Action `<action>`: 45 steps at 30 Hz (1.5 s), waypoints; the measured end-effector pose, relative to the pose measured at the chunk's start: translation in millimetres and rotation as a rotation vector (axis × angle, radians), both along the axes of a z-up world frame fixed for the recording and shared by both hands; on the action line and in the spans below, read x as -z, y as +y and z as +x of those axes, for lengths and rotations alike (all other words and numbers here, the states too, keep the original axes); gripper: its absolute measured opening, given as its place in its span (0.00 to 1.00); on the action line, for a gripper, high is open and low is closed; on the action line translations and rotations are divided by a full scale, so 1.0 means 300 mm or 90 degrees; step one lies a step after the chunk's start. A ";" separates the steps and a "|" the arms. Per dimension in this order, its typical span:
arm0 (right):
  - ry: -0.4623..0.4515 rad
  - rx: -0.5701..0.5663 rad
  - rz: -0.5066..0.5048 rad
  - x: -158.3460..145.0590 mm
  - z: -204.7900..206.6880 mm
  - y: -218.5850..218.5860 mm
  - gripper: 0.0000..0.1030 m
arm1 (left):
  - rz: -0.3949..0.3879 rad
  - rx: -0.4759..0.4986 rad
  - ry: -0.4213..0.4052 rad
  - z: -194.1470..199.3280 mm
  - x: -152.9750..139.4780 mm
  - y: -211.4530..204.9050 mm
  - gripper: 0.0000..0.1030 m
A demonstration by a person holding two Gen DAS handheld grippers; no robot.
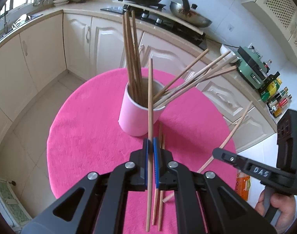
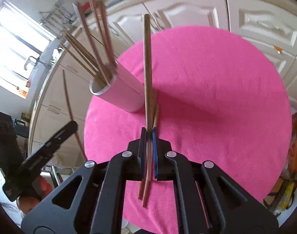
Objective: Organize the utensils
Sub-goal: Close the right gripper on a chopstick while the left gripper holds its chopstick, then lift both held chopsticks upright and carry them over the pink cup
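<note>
The left gripper point(image 1: 150, 146) is clamped on one slim wooden chopstick point(image 1: 150, 97); the right gripper point(image 2: 148, 136) likewise pinches a chopstick point(image 2: 147, 58); the smooth pink cylindrical holder point(image 1: 136, 117), bristling with sticks, stands on a fuzzy round pink cloth point(image 1: 86, 132) amid cream kitchen cabinets point(image 1: 41, 54).

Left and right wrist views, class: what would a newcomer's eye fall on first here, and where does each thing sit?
First, the bright pink round mat filling the middle of both views. On it stands a pale pink cup bristling with chopsticks that fan up and out to the side. Nearest the camera, the left gripper and right gripper each pinch one chopstick upright in closed jaws, with loose ones on the mat below.
</note>
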State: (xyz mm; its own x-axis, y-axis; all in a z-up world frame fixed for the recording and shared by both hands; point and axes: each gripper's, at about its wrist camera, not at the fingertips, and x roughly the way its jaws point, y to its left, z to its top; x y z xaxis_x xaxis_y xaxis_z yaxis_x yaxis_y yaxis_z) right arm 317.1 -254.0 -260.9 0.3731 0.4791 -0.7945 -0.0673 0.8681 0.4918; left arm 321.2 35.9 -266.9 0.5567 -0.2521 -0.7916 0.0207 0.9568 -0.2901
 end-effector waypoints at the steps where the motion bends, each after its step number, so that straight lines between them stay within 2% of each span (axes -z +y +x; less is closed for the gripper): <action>1: -0.010 -0.003 0.002 -0.020 0.000 -0.001 0.05 | -0.001 0.001 -0.006 -0.002 -0.012 -0.002 0.05; 13: -0.088 -0.046 0.014 -0.209 0.019 0.027 0.05 | -0.019 0.004 -0.083 0.004 -0.115 0.001 0.05; 22: -0.159 -0.090 0.008 -0.364 0.096 0.097 0.05 | -0.029 -0.011 -0.196 0.071 -0.238 0.033 0.05; 29: -0.201 -0.126 0.003 -0.448 0.204 0.158 0.05 | -0.036 -0.040 -0.287 0.168 -0.294 0.028 0.05; 35: -0.216 -0.151 -0.018 -0.463 0.279 0.193 0.05 | -0.037 -0.076 -0.331 0.267 -0.284 0.030 0.05; 40: -0.206 -0.170 -0.029 -0.427 0.337 0.210 0.05 | -0.030 -0.102 -0.350 0.318 -0.232 0.034 0.05; 45: -0.196 -0.189 -0.036 -0.391 0.359 0.223 0.05 | -0.014 -0.100 -0.356 0.353 -0.161 0.022 0.05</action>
State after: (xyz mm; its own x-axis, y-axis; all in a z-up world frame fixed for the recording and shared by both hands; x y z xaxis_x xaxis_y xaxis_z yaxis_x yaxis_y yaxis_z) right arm 424.7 -187.0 -143.6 0.4500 0.5604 -0.6953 -0.4544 0.8139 0.3619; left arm 427.2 42.5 -218.5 0.9206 -0.1454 -0.3624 0.0346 0.9548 -0.2952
